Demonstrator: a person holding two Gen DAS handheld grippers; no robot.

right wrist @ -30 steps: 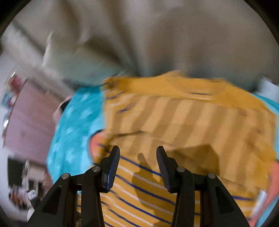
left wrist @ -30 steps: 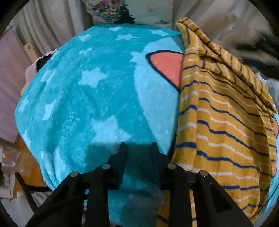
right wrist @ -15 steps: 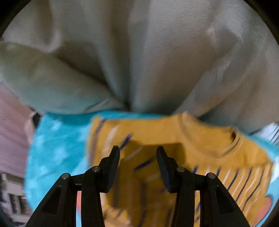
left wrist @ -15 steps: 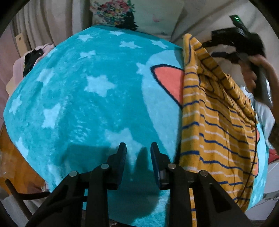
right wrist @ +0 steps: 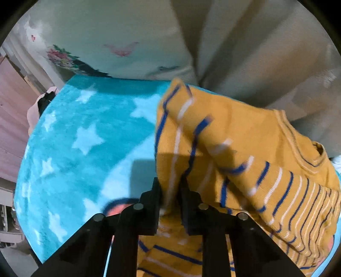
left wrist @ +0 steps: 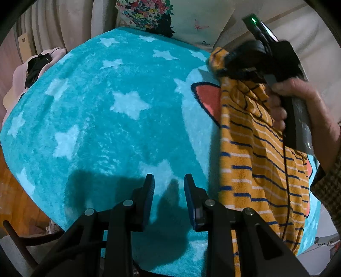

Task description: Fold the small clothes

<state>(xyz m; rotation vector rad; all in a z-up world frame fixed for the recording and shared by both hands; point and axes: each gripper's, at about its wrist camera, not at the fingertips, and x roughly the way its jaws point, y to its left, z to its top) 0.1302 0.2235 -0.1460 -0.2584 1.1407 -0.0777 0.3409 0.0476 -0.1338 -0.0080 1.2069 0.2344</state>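
Observation:
A mustard-yellow striped sweater (left wrist: 255,153) lies on the right side of a turquoise star blanket (left wrist: 106,119). My right gripper (right wrist: 170,187) is shut on the sweater's far left edge (right wrist: 170,149) and lifts it off the blanket; the raised cloth drapes toward the right. In the left wrist view the right gripper (left wrist: 226,68) holds the top corner, with a hand behind it. My left gripper (left wrist: 169,183) is open and empty, low over the blanket just left of the sweater's near edge.
A floral cushion (left wrist: 147,12) and pale curtains (right wrist: 234,42) stand behind the blanket. A pink item with something black on it (left wrist: 36,66) lies at the far left. A wooden floor (left wrist: 12,196) shows beyond the blanket's left edge.
My right gripper has moved to the sweater's far left edge, closed on it and raised it. My left gripper has drawn back a little to the left and stays open.

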